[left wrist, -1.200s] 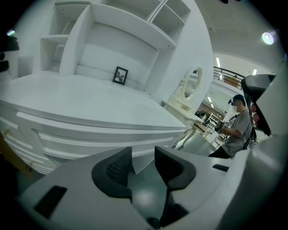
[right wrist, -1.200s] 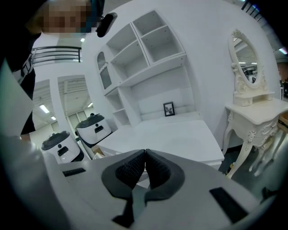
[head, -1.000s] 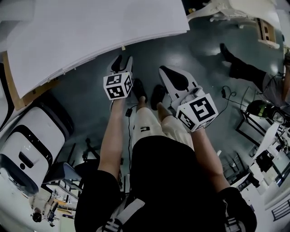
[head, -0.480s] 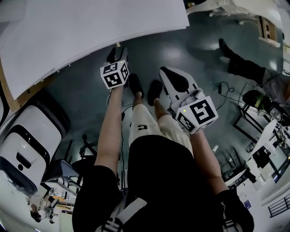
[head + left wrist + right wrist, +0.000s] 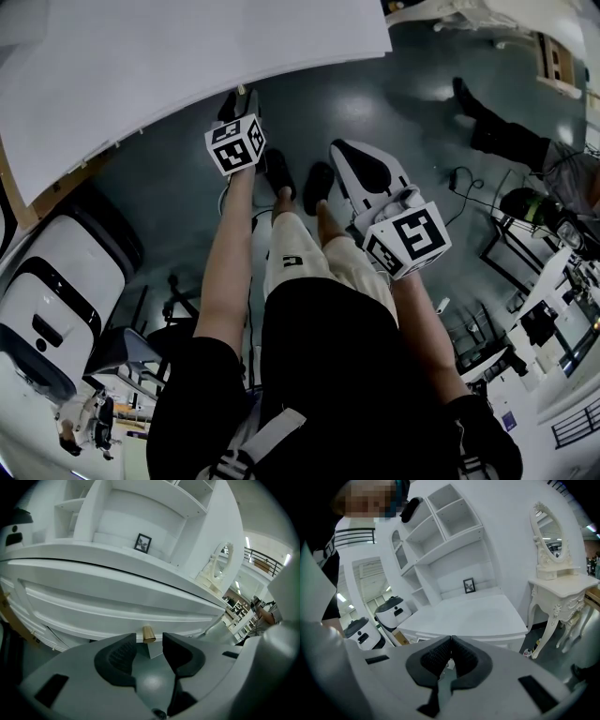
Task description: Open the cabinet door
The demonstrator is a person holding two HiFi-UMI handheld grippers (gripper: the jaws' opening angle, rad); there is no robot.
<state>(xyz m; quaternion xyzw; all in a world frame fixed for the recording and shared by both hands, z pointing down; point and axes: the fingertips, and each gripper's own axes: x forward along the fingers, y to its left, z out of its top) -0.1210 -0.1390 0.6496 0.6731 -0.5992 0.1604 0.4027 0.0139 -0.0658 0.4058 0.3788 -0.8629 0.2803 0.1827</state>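
At the front of the white cabinet (image 5: 187,56), just under its top edge: left gripper (image 5: 150,641) lined up on the small brass knob (image 5: 148,633) of the door (image 5: 108,604). Fingers (image 5: 117,656) apart, with the knob just ahead of the tips and roughly centred on the gap, not yet between the pads and touching neither. Looks like the reach-in step, with no grip made and the door shut as far as can be judged. Over the person's legs in the head view, well apart from the cabinet: right gripper (image 5: 451,644), fingers (image 5: 436,660) pressed together on nothing, apparently waiting. Next, probably calls for easing the left gripper forward until the knob sits between the pads, closing squarely on it, then drawing back along the door's swing. Cannot tell the hinge side from here, so best to start the pull gently. Small, tapered knob, likely to slip out of a shallow pinch, so worth a deep seat before closing.
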